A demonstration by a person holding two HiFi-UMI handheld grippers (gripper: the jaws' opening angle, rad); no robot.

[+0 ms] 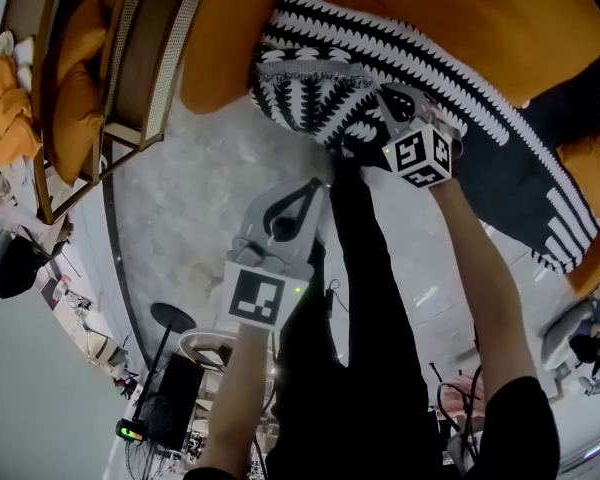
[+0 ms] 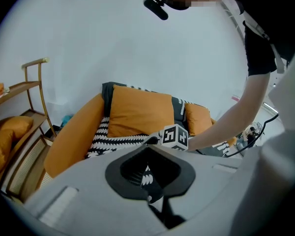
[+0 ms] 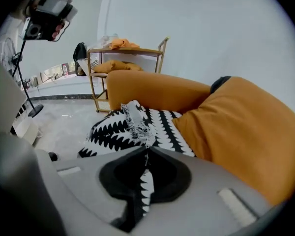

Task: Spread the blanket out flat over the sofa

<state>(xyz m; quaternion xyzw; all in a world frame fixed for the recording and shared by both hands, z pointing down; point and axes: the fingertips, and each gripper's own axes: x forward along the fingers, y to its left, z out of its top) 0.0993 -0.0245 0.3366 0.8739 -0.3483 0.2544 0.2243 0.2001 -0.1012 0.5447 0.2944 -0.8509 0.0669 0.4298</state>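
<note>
Blanket [image 1: 380, 48] status, head view first: it lay half bunched over the front of the orange sofa [image 1: 460, 8], stripes running along the seat, with one fold sagging off the edge toward the floor. My right gripper [image 1: 392, 108] was right on that hanging edge. My left gripper [image 1: 305, 200] sat lower and closer to me, just off the sofa front.

Left gripper view: jaws clenched on a thin tail of the black-and-white fabric, the rest of the blanket ahead on the seat.

Right gripper view: jaws pinched tight on the blanket's edge, the bulk heaped just ahead between the armrest [image 3: 152, 95] and a back cushion [image 3: 241, 132].

My guess was both ends needed pulling apart along the seat's length to flatten it
</note>
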